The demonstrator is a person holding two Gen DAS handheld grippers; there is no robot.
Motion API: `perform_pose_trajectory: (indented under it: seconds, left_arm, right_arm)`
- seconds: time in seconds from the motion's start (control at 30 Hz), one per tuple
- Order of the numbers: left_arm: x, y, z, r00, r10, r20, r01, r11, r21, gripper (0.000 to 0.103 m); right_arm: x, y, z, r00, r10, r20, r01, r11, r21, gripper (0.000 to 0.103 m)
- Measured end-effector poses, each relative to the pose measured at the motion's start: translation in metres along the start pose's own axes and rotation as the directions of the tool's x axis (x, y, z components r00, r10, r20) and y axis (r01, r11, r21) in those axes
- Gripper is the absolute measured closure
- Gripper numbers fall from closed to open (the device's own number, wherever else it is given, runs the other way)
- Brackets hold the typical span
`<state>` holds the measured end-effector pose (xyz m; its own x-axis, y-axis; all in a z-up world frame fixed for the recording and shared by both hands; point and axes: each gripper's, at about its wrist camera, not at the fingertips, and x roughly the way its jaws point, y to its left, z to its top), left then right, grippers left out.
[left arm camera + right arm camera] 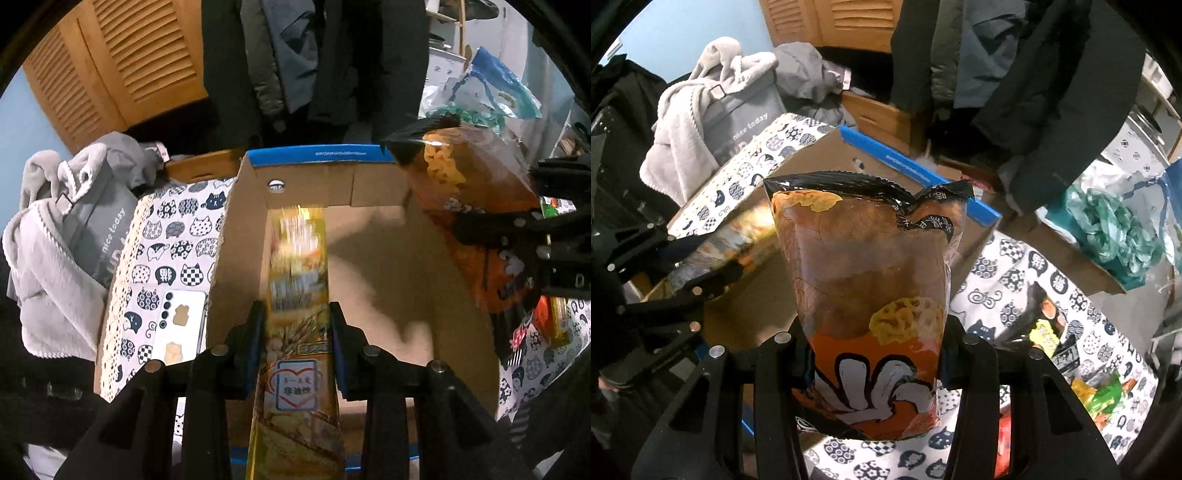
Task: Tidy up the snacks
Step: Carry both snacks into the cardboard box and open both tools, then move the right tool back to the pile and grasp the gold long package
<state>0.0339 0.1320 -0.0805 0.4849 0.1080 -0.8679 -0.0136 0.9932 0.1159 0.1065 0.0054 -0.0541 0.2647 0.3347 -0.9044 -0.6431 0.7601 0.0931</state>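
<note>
My left gripper [297, 325] is shut on a long yellow snack pack [297, 280] and holds it over the open cardboard box [369, 192] with a blue rim. My right gripper [875, 339] is shut on an orange and brown snack bag [871, 266] with a black top seal. That bag also shows in the left wrist view [476, 195], above the box's right wall. The left gripper and its yellow pack show at the left of the right wrist view [701, 258], over the box [916, 170].
The box stands on a cat-print cloth [173, 236]. A white phone [181, 321] lies left of the box. More snack packs [1052, 332] lie on the cloth at the right. Grey clothes [62, 229] pile at the left; coats [314, 62] hang behind.
</note>
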Motion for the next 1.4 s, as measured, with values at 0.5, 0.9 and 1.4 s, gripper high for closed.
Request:
perform_pose_trajectory:
  seconds: [0.5,0.9,1.4]
  left_arm:
    - [-0.009,-0.011,0.007,1.0,0.018,0.023,-0.019,0.999,0.033,0.041]
    - [-0.013,-0.055,0.022,0.996,-0.086,0.005,0.085,0.994,0.073,0.04]
    - [-0.015,-0.139,0.037,0.991,-0.137,-0.01,0.136,0.971,0.196,0.035]
  right_arm:
    - [-0.014,-0.009,-0.005,0.999,-0.035,0.033,0.034,0.999,0.018,0.029]
    - [-0.029,-0.057,-0.044,0.994,-0.112,0.01,0.111,0.988,0.108,0.024]
    - [-0.046,-0.139,-0.111,0.983,-0.18,-0.039,0.184,0.942,0.282,0.021]
